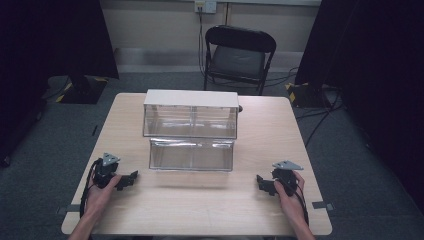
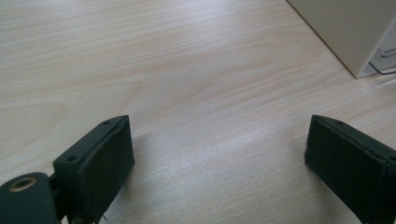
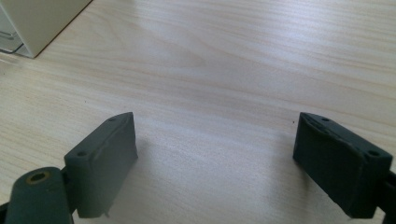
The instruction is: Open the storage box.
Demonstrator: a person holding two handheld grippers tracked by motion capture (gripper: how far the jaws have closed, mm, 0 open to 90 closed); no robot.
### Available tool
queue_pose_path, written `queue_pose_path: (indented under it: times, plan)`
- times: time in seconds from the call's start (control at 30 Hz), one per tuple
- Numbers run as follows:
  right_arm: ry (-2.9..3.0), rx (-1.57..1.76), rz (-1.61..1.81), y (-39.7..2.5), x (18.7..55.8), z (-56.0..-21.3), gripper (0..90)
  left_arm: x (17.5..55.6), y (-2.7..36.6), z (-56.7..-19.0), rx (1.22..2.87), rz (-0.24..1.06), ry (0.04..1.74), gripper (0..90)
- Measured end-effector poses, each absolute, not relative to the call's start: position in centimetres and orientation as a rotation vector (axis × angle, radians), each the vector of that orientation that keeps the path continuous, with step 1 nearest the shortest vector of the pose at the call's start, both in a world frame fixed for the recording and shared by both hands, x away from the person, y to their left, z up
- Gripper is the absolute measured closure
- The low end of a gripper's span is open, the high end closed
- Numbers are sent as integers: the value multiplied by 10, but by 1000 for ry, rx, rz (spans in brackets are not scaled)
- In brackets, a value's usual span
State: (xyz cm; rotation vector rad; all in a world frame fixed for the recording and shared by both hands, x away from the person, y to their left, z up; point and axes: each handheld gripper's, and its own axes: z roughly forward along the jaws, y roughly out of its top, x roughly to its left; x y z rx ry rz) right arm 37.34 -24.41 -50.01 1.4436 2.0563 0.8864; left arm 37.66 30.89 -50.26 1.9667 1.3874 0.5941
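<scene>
The left gripper (image 1: 131,178) rests on the table (image 1: 200,205) at its near left, held in the left hand (image 1: 100,192); its jaws stand wide apart with nothing between them but bare wood (the left gripper view shows this plainly), and they aim right, toward the table's middle. Between the two grippers, a little farther off, stands the clear box (image 1: 191,154), its front drawer pulled out toward the near edge, its white top (image 1: 191,98) behind; a chair (image 1: 239,55) stands beyond the far edge. The right gripper (image 1: 261,182) lies at the near right in the right hand (image 1: 290,197); its jaws too gape wide, empty, aiming left.
</scene>
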Motion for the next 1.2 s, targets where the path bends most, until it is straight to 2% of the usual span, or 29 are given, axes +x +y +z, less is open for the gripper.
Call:
queue_pose_path:
  times: [0.23, 0.37, 1.03, 1.2]
  plan:
    - [2057, 1442, 888, -244, 374, -500, 127, 375, 308, -502, 1966, 596, 1381, 105]
    - [2056, 1444, 887, -244, 373, -500, 127, 374, 306, -500, 1972, 598, 1373, 163]
    - [2055, 1446, 888, -244, 374, -500, 126, 364, 287, -478, 1907, 527, 1214, 162]
    - [2057, 1443, 887, -244, 374, -500, 126, 363, 277, -475, 1933, 505, 1190, 166]
